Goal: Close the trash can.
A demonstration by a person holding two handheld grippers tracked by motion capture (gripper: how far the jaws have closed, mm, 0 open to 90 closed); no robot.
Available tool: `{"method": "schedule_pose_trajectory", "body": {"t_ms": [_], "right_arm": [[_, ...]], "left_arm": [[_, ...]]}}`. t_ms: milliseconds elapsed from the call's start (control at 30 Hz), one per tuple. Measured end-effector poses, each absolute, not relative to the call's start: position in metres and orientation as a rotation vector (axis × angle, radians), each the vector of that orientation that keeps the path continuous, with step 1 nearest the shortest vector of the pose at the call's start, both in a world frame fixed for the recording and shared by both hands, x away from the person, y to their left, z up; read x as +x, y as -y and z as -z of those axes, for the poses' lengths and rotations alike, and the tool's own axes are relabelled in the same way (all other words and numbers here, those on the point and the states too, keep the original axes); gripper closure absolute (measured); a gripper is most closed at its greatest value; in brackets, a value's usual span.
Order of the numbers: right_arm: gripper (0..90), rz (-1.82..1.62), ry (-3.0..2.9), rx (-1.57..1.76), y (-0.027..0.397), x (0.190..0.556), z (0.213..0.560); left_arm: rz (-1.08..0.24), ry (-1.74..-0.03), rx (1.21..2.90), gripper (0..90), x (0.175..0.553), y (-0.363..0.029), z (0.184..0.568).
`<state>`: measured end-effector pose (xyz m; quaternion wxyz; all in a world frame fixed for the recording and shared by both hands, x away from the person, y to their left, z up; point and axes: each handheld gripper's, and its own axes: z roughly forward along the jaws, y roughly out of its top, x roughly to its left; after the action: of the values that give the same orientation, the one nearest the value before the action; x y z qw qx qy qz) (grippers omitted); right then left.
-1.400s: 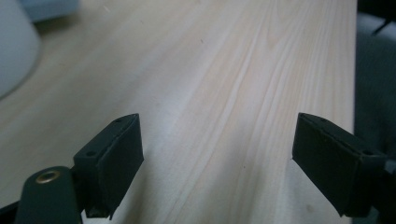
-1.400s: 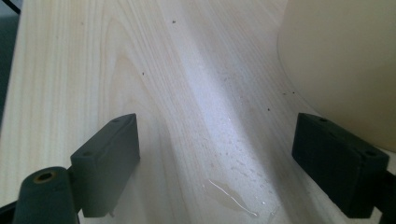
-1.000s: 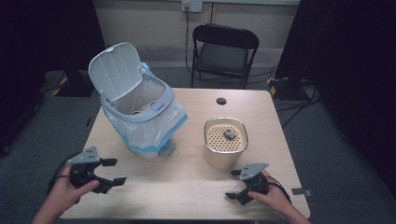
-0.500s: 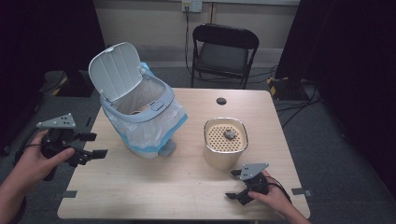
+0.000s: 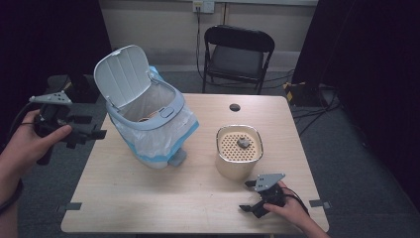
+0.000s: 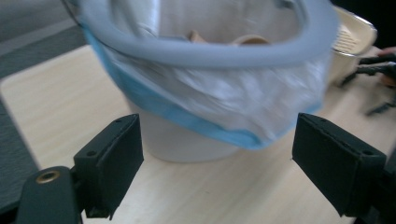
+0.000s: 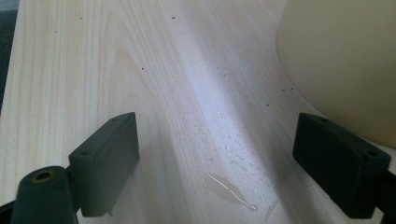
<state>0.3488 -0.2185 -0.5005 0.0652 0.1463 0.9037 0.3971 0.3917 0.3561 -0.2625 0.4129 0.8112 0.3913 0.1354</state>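
Left gripper lined up on the bin, nothing grabbed yet

So I had the left gripper hanging off the left edge of the tabletop, jaws wide apart and empty, with the lined trash bin right ahead of it, lid flipped up and bag rim dead centre between the jaws in the left gripper view. The right gripper sat low on the tabletop, jaws apart too, holding nothing, with the cream strainer pot just ahead and off to one side, plus a small wet streak on the wood between its jaws. Felt like the approach step to me; next move would need the left one eased forward onto the bin's rim without tipping it.
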Motion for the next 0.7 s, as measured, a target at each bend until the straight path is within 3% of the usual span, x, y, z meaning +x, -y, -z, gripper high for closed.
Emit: {"method": "schedule_pose_trajectory", "body": {"t_ms": [200, 700], "right_arm": [[13.9, -1.194, -2.730, 0.446, 0.219, 0.349, 0.500], [13.9, -1.199, -2.732, 0.445, 0.219, 0.349, 0.500]], "left_arm": [[-0.388, -0.990, 2.008, 15.9, 0.415, -0.358, 0.248], [-0.470, -0.914, 2.076, 14.8, 0.445, -0.318, 0.224]]}}
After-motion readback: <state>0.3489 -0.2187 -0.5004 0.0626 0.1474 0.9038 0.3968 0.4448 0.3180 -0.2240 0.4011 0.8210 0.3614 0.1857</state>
